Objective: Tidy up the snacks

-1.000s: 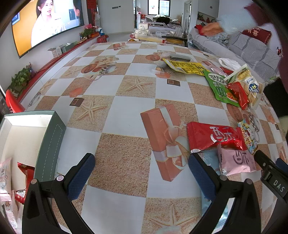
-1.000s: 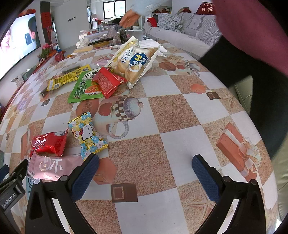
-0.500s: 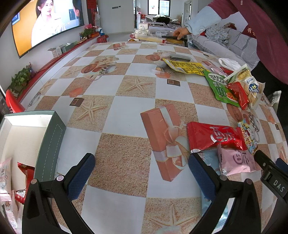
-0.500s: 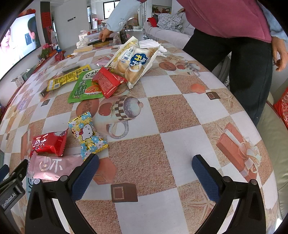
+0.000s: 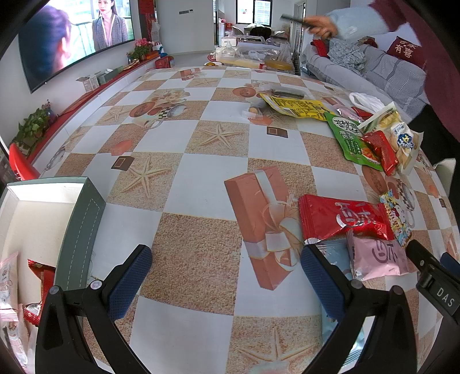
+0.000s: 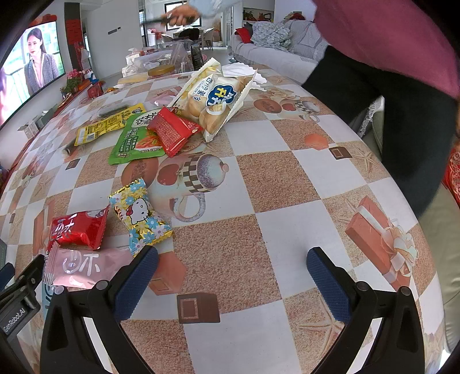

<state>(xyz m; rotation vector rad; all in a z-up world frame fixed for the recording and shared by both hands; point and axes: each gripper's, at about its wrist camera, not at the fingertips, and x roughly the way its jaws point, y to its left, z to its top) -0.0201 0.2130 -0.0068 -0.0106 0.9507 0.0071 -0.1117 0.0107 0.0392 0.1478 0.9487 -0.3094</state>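
My left gripper [image 5: 225,270] is open and empty above the checkered tablecloth. A green-sided box [image 5: 82,221] holding several snack packs sits at its left. A red pack [image 5: 342,217], a pink pack [image 5: 376,256] and a light blue pack [image 5: 335,253] lie by its right finger. My right gripper [image 6: 231,276] is open and empty. In its view the Hello Kitty pack [image 6: 138,213], red pack [image 6: 76,228] and pink pack [image 6: 83,267] lie to its left. Farther off lie a green pack [image 6: 135,141], a small red pack [image 6: 171,131], a bread bag [image 6: 215,97] and a yellow pack [image 6: 106,126].
A person in a maroon top [image 6: 382,43] stands at the table's right edge, one hand [image 5: 317,23] raised holding a dark object. A TV [image 5: 72,37] hangs on the left wall. A sofa [image 5: 382,69] stands behind. Containers [image 5: 253,56] crowd the table's far end.
The person's hand has lifted a dark object from the far end of the table into the air. Both grippers and the snacks have not moved.
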